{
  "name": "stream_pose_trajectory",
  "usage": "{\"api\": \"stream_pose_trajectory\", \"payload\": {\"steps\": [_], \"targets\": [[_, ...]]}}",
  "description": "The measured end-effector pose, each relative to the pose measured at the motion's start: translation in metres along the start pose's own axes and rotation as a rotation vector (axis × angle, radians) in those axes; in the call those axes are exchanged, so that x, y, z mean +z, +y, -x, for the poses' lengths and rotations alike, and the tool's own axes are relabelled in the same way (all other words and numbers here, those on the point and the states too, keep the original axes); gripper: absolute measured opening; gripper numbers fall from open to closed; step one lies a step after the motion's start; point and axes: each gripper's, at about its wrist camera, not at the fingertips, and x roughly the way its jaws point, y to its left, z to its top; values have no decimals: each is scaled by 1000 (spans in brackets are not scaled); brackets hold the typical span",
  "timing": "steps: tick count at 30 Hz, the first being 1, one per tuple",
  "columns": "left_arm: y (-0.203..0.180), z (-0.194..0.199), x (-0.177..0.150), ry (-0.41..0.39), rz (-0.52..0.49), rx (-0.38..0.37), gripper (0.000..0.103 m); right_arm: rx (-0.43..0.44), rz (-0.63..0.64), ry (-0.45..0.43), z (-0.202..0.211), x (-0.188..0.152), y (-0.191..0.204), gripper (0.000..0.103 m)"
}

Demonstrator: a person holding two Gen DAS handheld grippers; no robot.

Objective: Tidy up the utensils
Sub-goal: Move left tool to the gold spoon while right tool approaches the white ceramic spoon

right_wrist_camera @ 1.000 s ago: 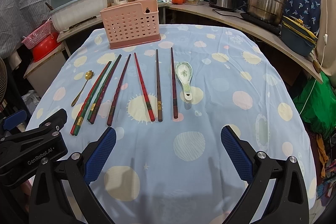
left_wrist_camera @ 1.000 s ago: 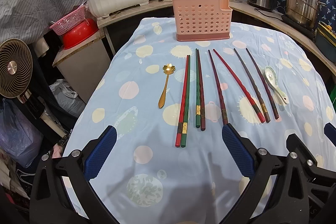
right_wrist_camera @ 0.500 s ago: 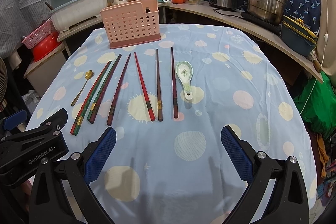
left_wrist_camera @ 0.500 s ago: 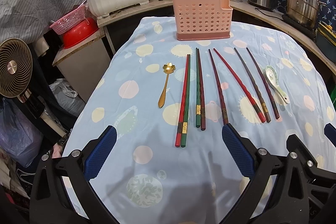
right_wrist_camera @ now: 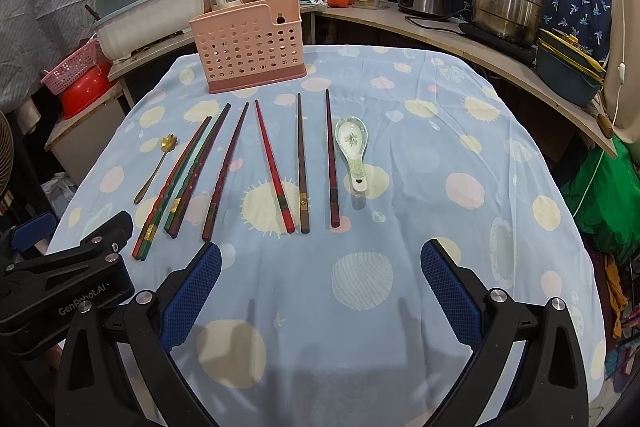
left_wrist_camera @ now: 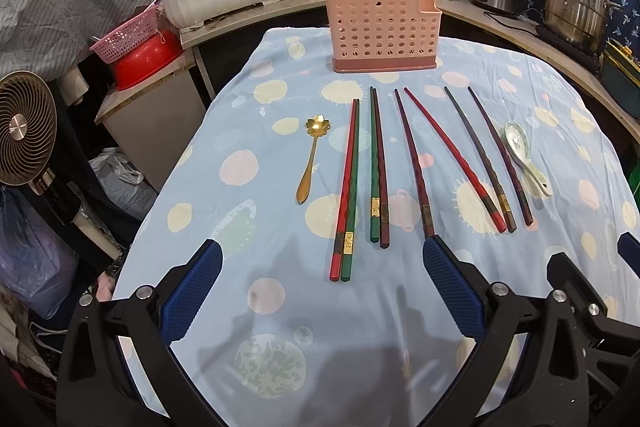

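My left gripper (left_wrist_camera: 318, 285) has its blue-padded fingers (left_wrist_camera: 191, 291) spread wide with nothing between them, hovering over bare tablecloth (left_wrist_camera: 240, 211) at the near end of the table. My right gripper (right_wrist_camera: 320, 285) is spread the same way, empty, just beside the left one, whose black body shows at the lower left of the right wrist view.

Ahead of both I have open cloth before the nearest utensil ends. The table's left edge drops off close beside my left gripper; on the right there is a broad empty stretch of cloth out to the edge.

The chopsticks (left_wrist_camera: 376, 167) lie flat in a row, long axes running away from me, thick decorated ends toward me, thin tips toward the pink perforated holder (left_wrist_camera: 383, 29) standing upright at the far end. The gold spoon (left_wrist_camera: 312, 157) lies at the row's left, bowl away from me; the ceramic spoon (right_wrist_camera: 352, 151) at its right, bowl also away.
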Motion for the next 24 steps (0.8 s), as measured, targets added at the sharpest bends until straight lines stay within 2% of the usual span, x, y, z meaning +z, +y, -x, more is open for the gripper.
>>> {"api": "stream_pose_trajectory", "payload": {"steps": [14,21,24], "targets": [[42,-35,17,41,83,22,96,-56,-42,18,-32,17,-30,96],[61,-62,28,64,113,38,95,-58,-43,31,-55,30,-34,86],[62,-75,32,82,111,23,89,-49,-42,40,-64,33,-32,80]]}}
